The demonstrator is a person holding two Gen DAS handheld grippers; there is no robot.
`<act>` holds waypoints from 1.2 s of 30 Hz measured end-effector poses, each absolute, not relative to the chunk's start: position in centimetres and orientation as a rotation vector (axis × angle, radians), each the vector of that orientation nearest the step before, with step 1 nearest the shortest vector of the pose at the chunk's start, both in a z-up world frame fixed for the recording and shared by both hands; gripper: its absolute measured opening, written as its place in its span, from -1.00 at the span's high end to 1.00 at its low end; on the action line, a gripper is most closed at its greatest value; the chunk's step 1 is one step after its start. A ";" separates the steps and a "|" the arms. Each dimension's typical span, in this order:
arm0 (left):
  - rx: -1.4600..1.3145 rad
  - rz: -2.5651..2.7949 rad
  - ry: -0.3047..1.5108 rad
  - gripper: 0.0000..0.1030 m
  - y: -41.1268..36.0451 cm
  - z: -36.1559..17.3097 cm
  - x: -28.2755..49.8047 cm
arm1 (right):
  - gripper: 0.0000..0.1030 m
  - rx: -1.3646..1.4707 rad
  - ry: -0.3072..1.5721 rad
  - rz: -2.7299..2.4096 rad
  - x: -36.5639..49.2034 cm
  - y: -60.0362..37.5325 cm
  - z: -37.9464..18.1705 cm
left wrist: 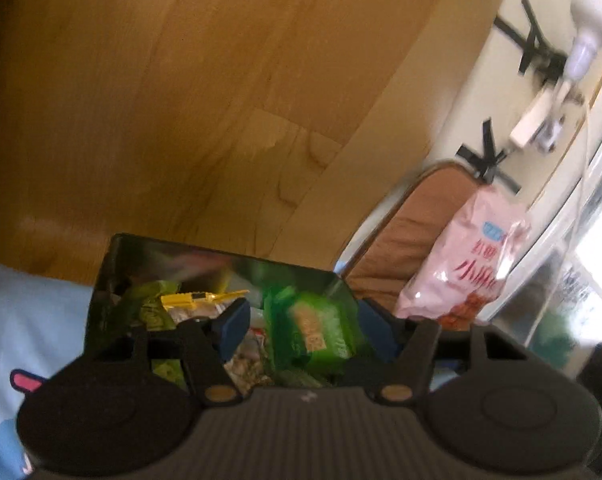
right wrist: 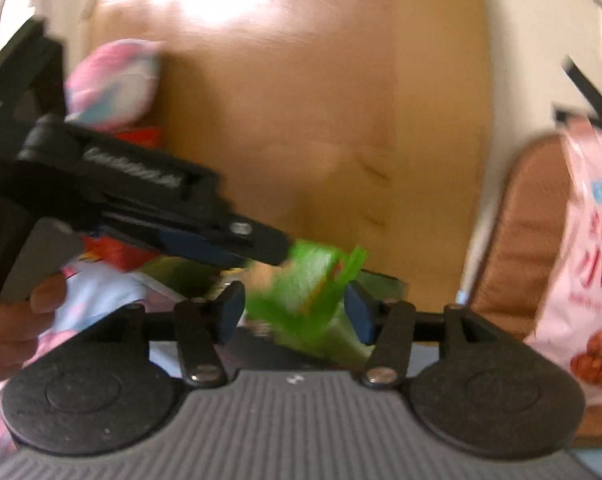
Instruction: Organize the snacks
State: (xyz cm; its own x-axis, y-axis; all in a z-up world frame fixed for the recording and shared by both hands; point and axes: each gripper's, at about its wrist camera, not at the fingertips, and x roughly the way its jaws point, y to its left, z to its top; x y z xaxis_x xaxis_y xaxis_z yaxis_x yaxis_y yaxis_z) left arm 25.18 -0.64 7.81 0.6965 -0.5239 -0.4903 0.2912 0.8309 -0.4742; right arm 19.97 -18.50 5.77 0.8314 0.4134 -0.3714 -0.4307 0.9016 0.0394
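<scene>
While the left gripper (left wrist: 301,326) hangs apart over the dark snack box (left wrist: 105,280), the right gripper (right wrist: 295,310) gapes around a green packet (right wrist: 301,300), pink bag (right wrist: 589,280) right of the box

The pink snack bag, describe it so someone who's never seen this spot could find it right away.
Start at the dark box full of small wrappers in front of the wooden board. Look right to the brown cushion; the pink snack bag leans upright against it. It is the only big pale-pink pack, with red lettering and reddish-brown snacks pictured at the bottom, unlike the small green packets.
</scene>
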 end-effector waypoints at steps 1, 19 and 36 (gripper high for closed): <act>-0.378 -0.460 0.643 -0.19 -0.3 7.7 24.6 | -0.12 -0.001 0.381 0.445 20.2 -19.4 5.3; -0.193 -0.184 0.704 -0.27 -1.2 5.6 11.2 | -0.57 0.279 0.443 0.337 12.5 -22.2 4.1; -0.083 -0.025 0.708 -0.89 -0.2 3.0 3.8 | -0.65 0.321 0.510 0.209 3.6 -20.0 0.4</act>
State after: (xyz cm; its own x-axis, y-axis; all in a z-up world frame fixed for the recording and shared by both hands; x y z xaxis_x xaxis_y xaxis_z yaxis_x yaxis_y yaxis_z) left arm 3.79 -0.21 3.05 0.7597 -0.0511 -0.6482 -0.0049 0.9964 -0.0843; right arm 3.59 -19.95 0.42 0.8531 0.2745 -0.4437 -0.1164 0.9292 0.3509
